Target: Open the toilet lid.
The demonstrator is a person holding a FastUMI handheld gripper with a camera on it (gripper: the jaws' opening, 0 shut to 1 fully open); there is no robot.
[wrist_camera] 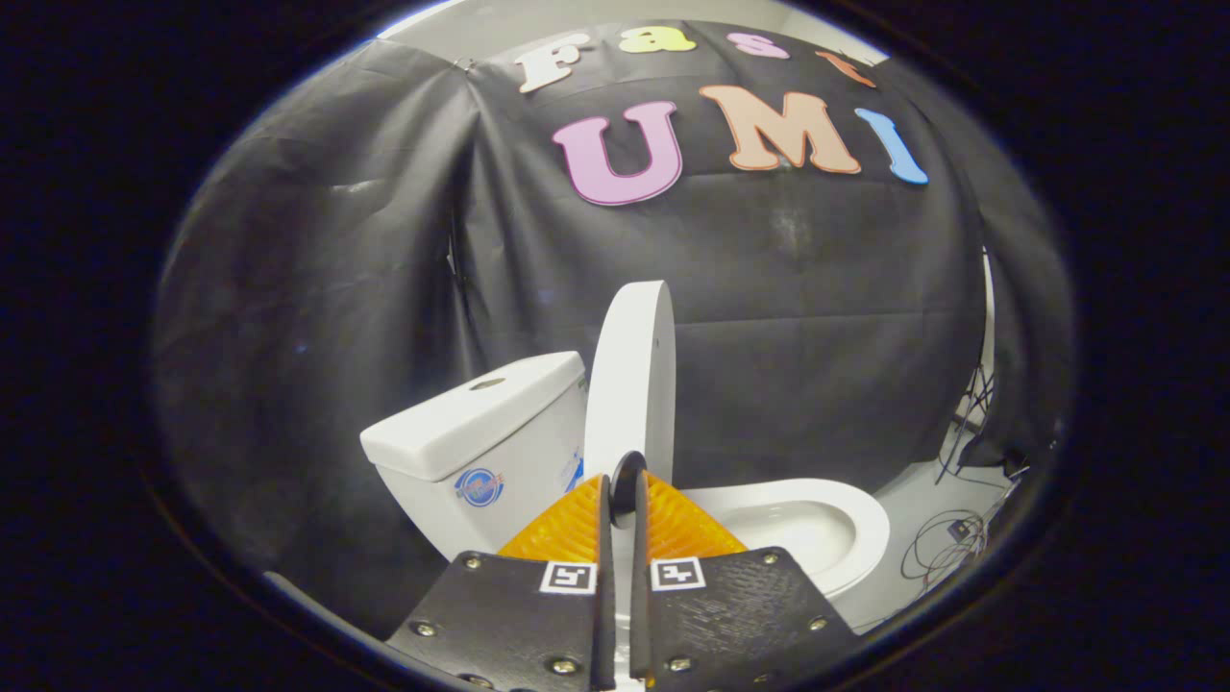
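- Tongs (625, 492) of mine sit nearly closed, the two fingers a narrow slit apart, with a small dark round piece (629, 478) caught at their tips.
- That dark piece lies against the lower edge of the toilet lid (632, 370); I cannot tell whether it belongs to the lid or to something else, since my fingers cover most of it.
- Whether both fingers truly press on the lid's edge is hard to make out, because the contact is hidden behind the tips.
- Toilet lid stands upright, seen edge-on, rising just ahead of my fingertips and close beside the tank (480, 432).
- Hinge and the lid's bottom are hidden behind my fingers.
- Tank sits off to one side of the lid, with a button on its top and a round sticker on its front, too small to read.
- Toilet seat and bowl (817, 529) lie open on the other side of my fingers, the near part cut off by them.
- Loose cables (947, 543) trail on the floor (913, 509) beyond the bowl, by the black cloth wall (317, 317); their ends are lost in shadow.
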